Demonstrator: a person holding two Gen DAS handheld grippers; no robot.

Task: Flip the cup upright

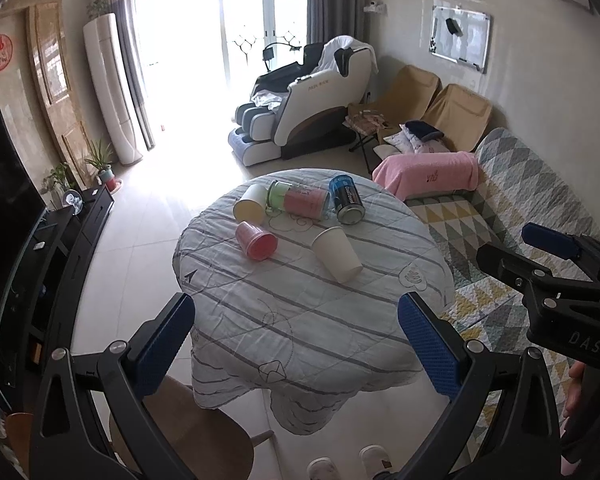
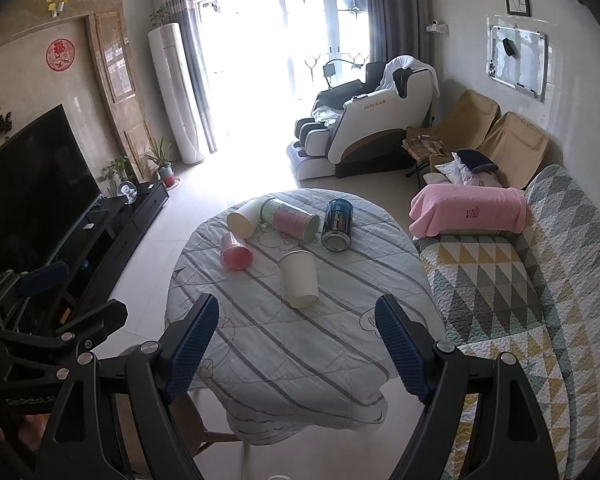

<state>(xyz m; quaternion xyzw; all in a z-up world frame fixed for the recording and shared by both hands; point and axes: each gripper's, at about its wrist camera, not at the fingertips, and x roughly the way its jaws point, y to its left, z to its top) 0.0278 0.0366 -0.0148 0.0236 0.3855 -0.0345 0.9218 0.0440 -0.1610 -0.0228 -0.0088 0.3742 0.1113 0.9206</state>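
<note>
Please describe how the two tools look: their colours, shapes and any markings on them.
Both tools are black, angular linkage frames with silver rivets. The left tool and right tool each have two flat fingers faced with blue textured pads. White lettering marks the bodies: "DAS" on the right one, partly legible "GenRobot" on the left.

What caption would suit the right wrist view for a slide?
Open right gripper above a cloth-covered table where a white paper cup and pink cup lie tipped over.
</note>
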